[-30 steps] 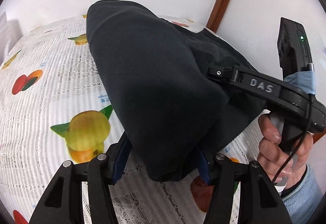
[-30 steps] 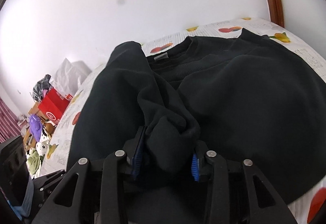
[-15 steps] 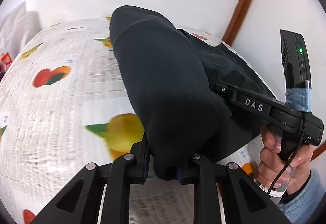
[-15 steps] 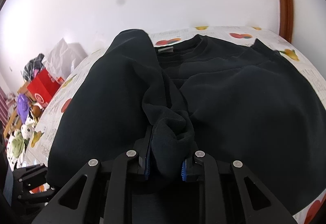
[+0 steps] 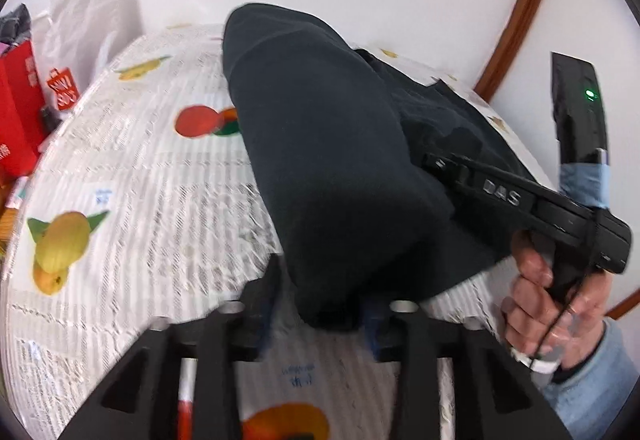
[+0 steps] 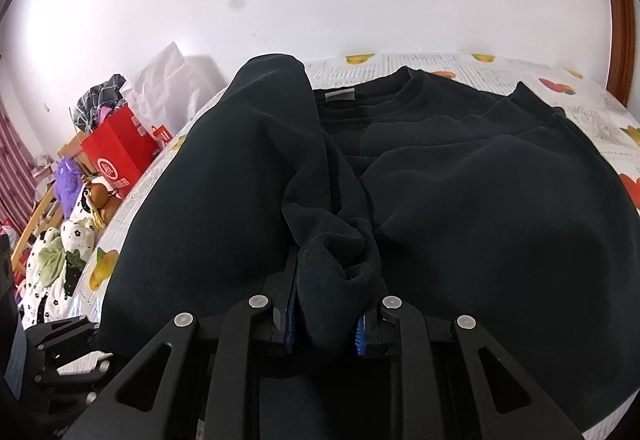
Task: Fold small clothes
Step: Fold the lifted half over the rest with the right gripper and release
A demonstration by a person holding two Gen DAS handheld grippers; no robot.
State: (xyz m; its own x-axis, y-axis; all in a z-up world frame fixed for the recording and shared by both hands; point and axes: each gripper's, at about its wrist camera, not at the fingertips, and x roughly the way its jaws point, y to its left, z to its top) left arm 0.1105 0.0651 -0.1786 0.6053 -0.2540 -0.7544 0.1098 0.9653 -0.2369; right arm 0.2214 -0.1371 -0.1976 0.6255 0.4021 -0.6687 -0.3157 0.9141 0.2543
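Right wrist: sweatshirt collar points toward wall; right gripper clamps bunched hem; left gripper opening around fold.

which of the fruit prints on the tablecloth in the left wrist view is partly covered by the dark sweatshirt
The red and orange fruit print: the dark sweatshirt overlaps its right edge. The yellow print lies clear of it.

The sweatshirt lies spread on the counter, its collar toward the far wall. One side of it is lifted and drawn over the middle. A fold of cloth sits between the right tongs; the hem hangs between the left tongs, whose jaws are opening, perhaps already loose of it through the blur. Left of the counter stands a box, with a bag behind it.
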